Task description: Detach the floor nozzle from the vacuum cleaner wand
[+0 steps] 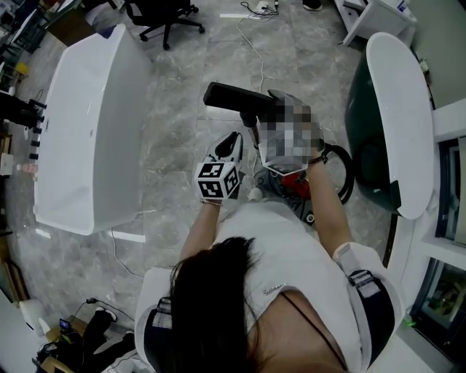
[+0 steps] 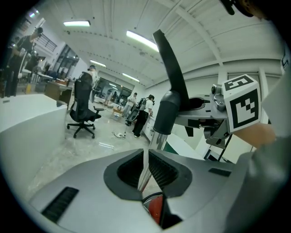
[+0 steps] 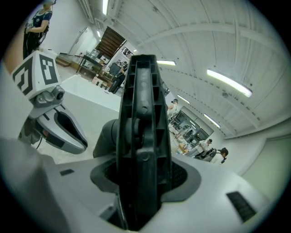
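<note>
The black floor nozzle (image 1: pixel 234 97) is lifted off the floor, its neck (image 2: pixel 166 113) joined to the chrome wand (image 2: pixel 157 141). My left gripper (image 2: pixel 146 169) is shut on the wand just below the neck; in the head view its marker cube (image 1: pixel 218 179) sits left of the nozzle. My right gripper (image 3: pixel 140 182) has the nozzle's ribbed underside (image 3: pixel 140 113) filling the gap between its jaws, pads against both sides. A blur patch hides most of the right gripper in the head view. The red vacuum body (image 1: pixel 293 183) and black hose (image 1: pixel 344 171) lie below.
A long white table (image 1: pixel 87 124) stands at the left and a rounded white one (image 1: pixel 402 109) at the right. A black office chair (image 1: pixel 164 18) and a cable (image 1: pixel 251 45) are on the marble floor beyond. People stand far off in both gripper views.
</note>
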The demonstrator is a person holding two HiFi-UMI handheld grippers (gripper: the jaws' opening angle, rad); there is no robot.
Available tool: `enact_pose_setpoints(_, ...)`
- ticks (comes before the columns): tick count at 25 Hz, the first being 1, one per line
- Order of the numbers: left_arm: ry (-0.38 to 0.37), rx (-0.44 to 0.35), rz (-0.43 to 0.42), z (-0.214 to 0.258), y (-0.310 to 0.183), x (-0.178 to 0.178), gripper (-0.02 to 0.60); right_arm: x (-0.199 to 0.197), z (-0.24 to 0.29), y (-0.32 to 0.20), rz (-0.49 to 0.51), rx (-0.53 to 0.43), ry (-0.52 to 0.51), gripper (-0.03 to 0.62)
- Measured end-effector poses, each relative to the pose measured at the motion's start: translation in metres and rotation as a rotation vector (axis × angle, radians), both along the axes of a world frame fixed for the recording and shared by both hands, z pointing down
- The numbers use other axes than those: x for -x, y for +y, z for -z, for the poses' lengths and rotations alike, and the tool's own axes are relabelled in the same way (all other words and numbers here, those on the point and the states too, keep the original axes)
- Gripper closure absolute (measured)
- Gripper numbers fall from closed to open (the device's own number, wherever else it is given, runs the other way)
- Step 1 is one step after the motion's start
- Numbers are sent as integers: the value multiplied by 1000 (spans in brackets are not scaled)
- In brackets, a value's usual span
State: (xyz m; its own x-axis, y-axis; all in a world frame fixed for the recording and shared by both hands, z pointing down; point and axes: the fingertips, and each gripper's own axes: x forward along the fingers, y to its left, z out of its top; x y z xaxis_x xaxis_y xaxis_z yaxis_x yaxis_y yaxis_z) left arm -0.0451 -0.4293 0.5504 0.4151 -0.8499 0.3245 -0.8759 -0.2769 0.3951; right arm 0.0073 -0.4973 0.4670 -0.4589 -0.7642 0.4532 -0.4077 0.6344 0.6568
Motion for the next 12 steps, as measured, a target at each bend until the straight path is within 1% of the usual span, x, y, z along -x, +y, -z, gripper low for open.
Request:
enact_pose_setpoints(1,-3,1,-6,-1,-2,-1,563,0,0,-1,0,1,0,376)
enact_pose_setpoints(4,-20,8,-20,-7,-6,-1,509,1,-1,-2,-3,6,-2,376)
enact_pose_setpoints(7,-15,7,-48,-9,-9,-5,454,0,-1,-1,-6,9,-2,376)
enact_pose_setpoints(10,-4,0,-104,-11,-11,-15,390,0,-1,-2,-1,11,-1,376)
enact_pose_setpoints(12,1,0,-145,-13,-13,-23,368,-1,-1,-2,1,15,-4,375)
